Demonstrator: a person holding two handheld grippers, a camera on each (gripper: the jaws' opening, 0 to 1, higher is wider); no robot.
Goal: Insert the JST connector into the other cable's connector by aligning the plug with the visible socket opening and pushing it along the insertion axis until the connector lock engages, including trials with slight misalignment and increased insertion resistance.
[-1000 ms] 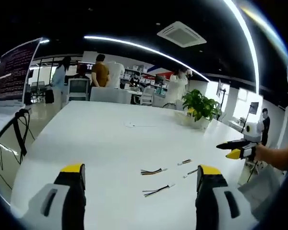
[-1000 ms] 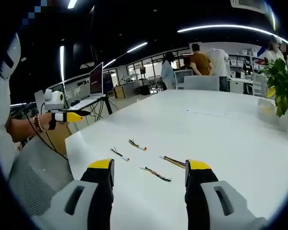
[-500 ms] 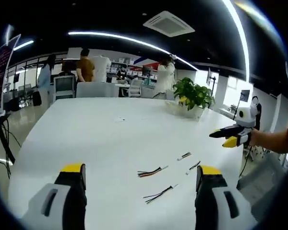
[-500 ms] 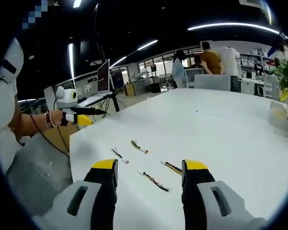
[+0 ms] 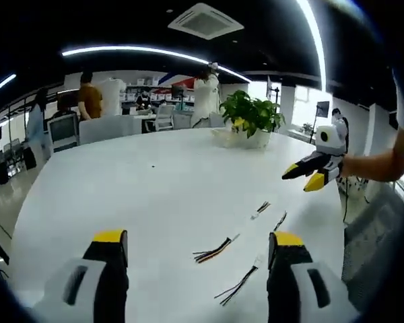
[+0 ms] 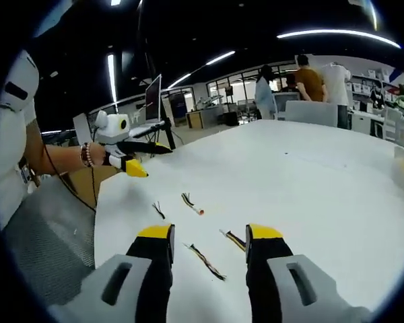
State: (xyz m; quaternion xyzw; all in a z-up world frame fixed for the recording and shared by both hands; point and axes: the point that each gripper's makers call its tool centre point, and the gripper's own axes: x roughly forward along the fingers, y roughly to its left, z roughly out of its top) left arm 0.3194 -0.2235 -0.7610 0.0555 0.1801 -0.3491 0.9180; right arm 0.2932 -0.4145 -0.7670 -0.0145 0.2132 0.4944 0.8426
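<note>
White table (image 5: 141, 188) carries 4 short wire leads near its edge closest to the person, none of them touched by either tool. In the left gripper view, the left gripper (image 5: 196, 245) hangs above that edge with its yellow-tipped jaws apart and nothing between them; a multicoloured lead (image 5: 214, 250) lies between the jaws, a dark lead (image 5: 239, 285) closer to the edge, and 2 smaller leads (image 5: 261, 208) farther out. The right gripper (image 5: 303, 173) is held in a hand (image 5: 350, 167) off the table's side (its jaws also apart). A potted plant (image 5: 248, 121) stands toward the far edge.
</note>
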